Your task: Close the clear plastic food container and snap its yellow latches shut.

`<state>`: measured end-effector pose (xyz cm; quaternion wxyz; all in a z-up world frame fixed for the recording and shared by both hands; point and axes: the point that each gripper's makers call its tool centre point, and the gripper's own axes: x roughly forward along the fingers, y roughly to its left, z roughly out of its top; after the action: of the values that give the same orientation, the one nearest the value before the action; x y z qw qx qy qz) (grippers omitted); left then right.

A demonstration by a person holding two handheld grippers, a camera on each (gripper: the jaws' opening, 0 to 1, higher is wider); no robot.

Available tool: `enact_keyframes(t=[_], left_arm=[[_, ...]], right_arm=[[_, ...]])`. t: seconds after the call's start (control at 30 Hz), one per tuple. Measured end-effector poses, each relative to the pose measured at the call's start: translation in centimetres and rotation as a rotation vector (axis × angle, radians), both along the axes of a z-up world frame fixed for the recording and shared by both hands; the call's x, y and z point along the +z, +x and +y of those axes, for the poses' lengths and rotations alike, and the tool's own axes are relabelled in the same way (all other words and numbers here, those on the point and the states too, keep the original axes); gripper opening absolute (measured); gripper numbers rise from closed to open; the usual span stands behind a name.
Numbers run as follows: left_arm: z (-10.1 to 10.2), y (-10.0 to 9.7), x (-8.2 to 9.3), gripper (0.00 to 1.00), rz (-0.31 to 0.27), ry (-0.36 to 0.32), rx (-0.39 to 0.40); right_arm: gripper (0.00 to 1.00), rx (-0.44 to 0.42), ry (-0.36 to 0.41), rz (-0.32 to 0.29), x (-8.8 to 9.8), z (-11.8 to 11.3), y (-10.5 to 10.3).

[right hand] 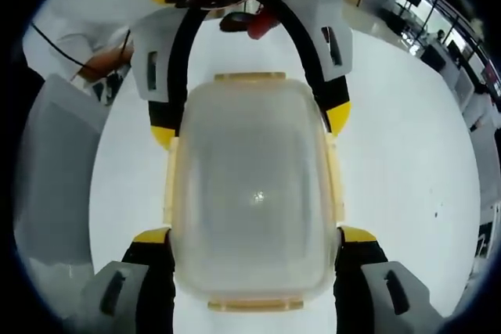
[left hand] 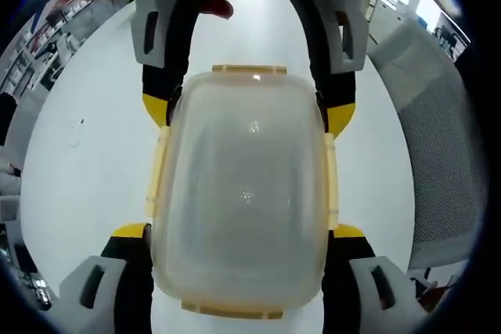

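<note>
The clear container [left hand: 244, 193] sat on a white table [left hand: 86, 154] with its lid on and yellow latches [left hand: 249, 70] along all four edges. It lay between both grippers, which faced each other from opposite ends. The left gripper [left hand: 239, 263] and the right gripper [right hand: 254, 267] each straddled it, yellow-tipped jaws spread just beside its long sides; whether they touched was unclear. A grey chair [left hand: 438, 138] stood beside the table.
</note>
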<state>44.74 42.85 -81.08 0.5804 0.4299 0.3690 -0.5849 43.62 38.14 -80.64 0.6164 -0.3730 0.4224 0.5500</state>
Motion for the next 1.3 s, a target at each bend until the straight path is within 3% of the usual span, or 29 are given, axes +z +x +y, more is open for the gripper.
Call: enact_keyframes(t=[0.7, 1.3], left_arm=[[-0.5, 2.2, 0.2, 0.9, 0.0, -0.001, -0.002], [-0.5, 2.2, 0.0, 0.9, -0.004, 0.016, -0.004]], right_arm=[[0.85, -0.008, -0.015, 0.002, 0.0, -0.6, 2.2], [0.85, 0.003, -0.004, 0.004, 0.1, -0.6, 2.2]])
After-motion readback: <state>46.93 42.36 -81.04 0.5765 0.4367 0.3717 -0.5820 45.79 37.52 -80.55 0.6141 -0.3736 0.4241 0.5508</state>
